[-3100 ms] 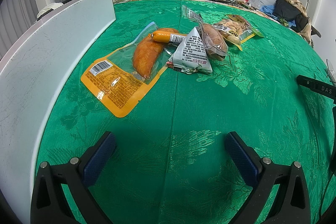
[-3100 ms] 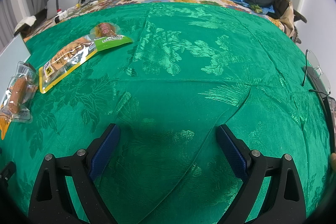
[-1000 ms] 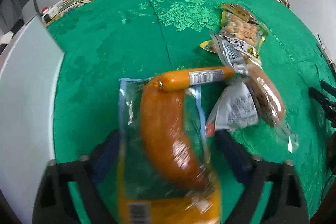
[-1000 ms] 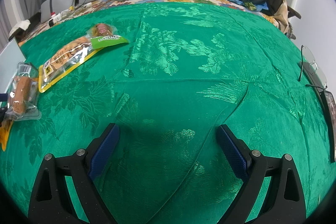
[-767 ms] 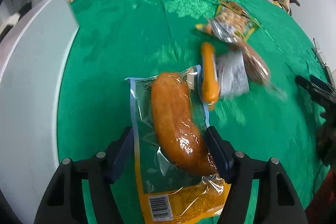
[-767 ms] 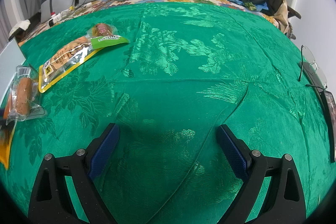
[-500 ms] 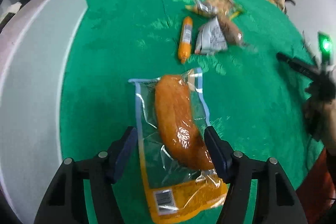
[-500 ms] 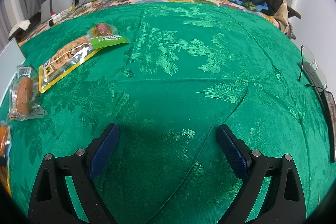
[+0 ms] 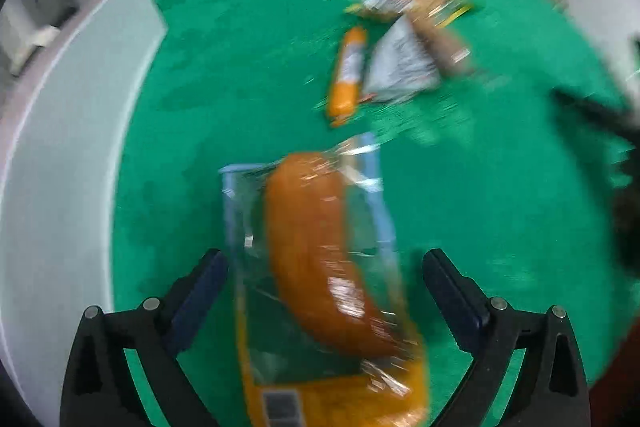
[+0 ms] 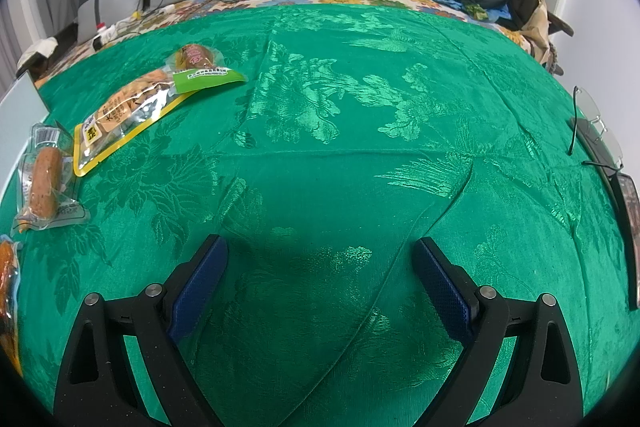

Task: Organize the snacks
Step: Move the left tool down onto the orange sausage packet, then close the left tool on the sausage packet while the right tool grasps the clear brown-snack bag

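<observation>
Left gripper (image 9: pixel 324 279): jaws just opened wide, clear of the orange sausage pack (image 9: pixel 320 267) lying between them on the green cloth (image 9: pixel 240 87), beside the white board (image 9: pixel 60 155). Small orange sausage (image 9: pixel 347 71) and silver packet (image 9: pixel 400 67): farther right. Right gripper (image 10: pixel 320 275): wide open, empty.

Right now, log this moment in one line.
left tongs: just opened, sausage pack between, released | right tongs: open, empty
</observation>
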The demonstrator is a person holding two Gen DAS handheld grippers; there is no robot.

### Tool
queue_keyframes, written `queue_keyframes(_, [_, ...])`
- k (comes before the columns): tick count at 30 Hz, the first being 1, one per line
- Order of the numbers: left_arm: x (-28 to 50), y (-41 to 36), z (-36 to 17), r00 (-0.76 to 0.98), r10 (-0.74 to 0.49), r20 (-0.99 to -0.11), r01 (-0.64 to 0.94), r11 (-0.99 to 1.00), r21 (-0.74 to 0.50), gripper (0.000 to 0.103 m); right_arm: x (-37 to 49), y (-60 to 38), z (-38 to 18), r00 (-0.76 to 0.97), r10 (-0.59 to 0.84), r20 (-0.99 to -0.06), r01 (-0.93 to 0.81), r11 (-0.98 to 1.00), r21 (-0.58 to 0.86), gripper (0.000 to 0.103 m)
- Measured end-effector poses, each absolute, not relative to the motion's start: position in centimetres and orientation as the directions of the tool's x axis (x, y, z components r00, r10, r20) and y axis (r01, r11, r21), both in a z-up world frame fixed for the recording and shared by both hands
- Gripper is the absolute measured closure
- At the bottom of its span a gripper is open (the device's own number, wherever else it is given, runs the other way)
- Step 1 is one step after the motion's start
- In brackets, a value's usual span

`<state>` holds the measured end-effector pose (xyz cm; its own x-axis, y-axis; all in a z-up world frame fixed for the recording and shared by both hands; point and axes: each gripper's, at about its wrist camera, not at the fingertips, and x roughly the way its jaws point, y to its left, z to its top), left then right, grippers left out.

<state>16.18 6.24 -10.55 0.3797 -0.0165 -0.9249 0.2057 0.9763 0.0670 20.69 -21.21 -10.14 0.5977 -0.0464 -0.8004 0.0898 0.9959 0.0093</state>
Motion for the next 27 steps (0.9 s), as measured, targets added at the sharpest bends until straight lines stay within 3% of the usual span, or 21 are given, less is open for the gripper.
queue_keyframes(3, [16.3,7.9,-10.8,0.372,-0.062,-0.926,0.107,0.994,-0.023,0.000,20.7,-21.2,-10.1,0.598,-0.046,-0.800,0.090,0.996,0.009,0.007])
queue_keyframes(16, [16.1,8.3,-10.8,0.365,-0.040,-0.930,0.098,0.995,-0.004,0.000,20.6,-21.2,-10.3,0.598,-0.042,-0.800,0.089,0.996,0.014,0.007])
queue_keyframes(17, [16.2,8.4,-10.6,0.374,-0.049,-0.926,0.106,0.994,-0.009,0.010,20.7,-21.2,-10.2,0.590,-0.036,-0.806,0.072,0.997,0.008,0.007])
queue_keyframes(18, [15.9,8.1,-10.1,0.399,-0.059,-0.915,0.125,0.992,-0.010,0.032,20.9,-21.3,-10.1,0.568,-0.026,-0.823,0.054,0.999,0.006,0.009])
queue_keyframes(20, [15.4,7.9,-9.5,0.409,-0.099,-0.907,0.156,0.987,-0.037,0.045,21.1,-21.7,-9.3,0.525,-0.003,-0.851,0.076,0.996,0.043,0.010])
queue_keyframes(23, [14.7,8.2,-9.5,0.420,-0.130,-0.898,0.159,0.985,-0.068,0.050,21.1,-20.0,-6.7,0.529,0.227,-0.818,-0.018,0.966,0.256,0.010])
queue_keyframes(27, [13.8,9.3,-9.2,0.427,-0.184,-0.885,0.118,0.982,-0.147,0.056,22.7,-12.4,-3.7,0.444,0.421,-0.791,-0.235,0.906,0.351,0.011])
